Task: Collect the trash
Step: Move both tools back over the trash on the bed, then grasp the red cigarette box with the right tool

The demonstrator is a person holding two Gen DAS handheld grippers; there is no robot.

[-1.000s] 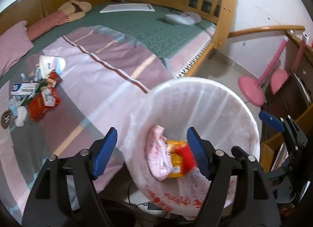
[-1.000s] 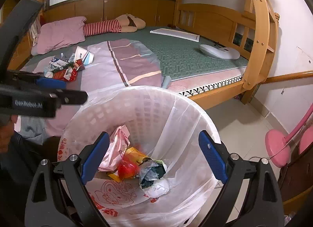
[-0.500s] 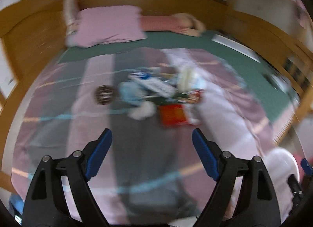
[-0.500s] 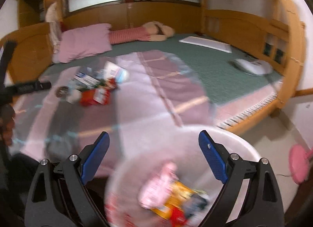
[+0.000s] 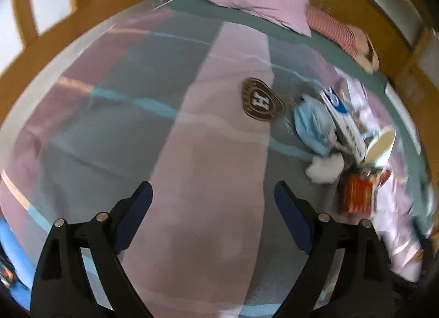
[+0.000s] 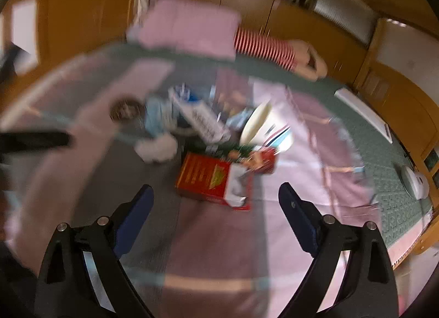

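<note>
Both grippers are empty — the left gripper (image 5: 212,213) opening, the right gripper (image 6: 215,215) wide over the near red box (image 6: 212,181) — so a careless grab may snag the quilt (image 6: 219,249) beneath.

Motion-blurred fisheye views, seemingly daylit

Pink and grey striped blanket (image 5: 208,170) with thin blue lines. Red box (image 6: 211,178) at 12 o'clock. Pink pillow (image 6: 189,30). Green sheet (image 6: 389,139) at 3 o'clock.
</note>
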